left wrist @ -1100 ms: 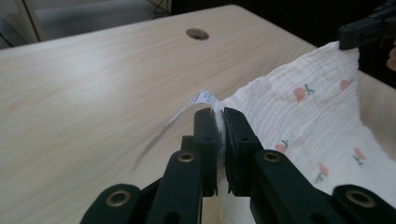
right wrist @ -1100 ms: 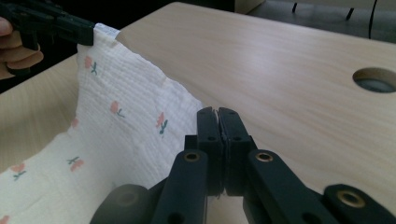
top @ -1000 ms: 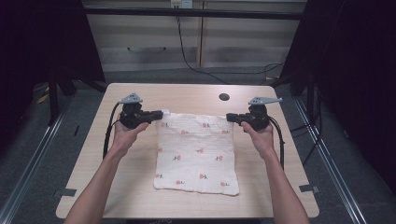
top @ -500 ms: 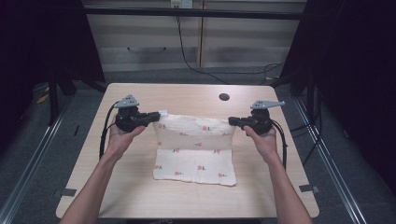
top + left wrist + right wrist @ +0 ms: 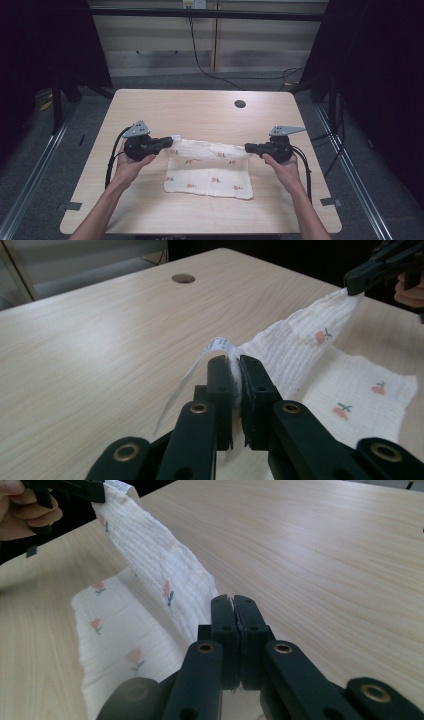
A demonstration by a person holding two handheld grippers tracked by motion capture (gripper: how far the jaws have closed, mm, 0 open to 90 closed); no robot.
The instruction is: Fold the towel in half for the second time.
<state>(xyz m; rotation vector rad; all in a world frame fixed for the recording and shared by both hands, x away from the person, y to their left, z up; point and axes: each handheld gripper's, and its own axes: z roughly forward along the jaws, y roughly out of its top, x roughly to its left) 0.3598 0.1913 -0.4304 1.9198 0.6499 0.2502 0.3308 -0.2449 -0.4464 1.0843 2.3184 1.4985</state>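
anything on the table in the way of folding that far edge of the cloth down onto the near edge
Nothing visible does. The left claw and right claw each pinch a far corner of the cloth, lifted above its lower half. That half lies flat with nothing on it, and the table around it is bare wood.

Cloth (image 5: 295,347) corner hidden between left hand-held gripper (image 5: 236,371) jaws; white tag (image 5: 220,345) print too small to read. Opposite corner buried in right hand-held gripper (image 5: 233,611) jaws. Worktop (image 5: 200,112) edge at 6 o'clock cut by frame in high view. Lower jaw parts blurred in right gripper view.
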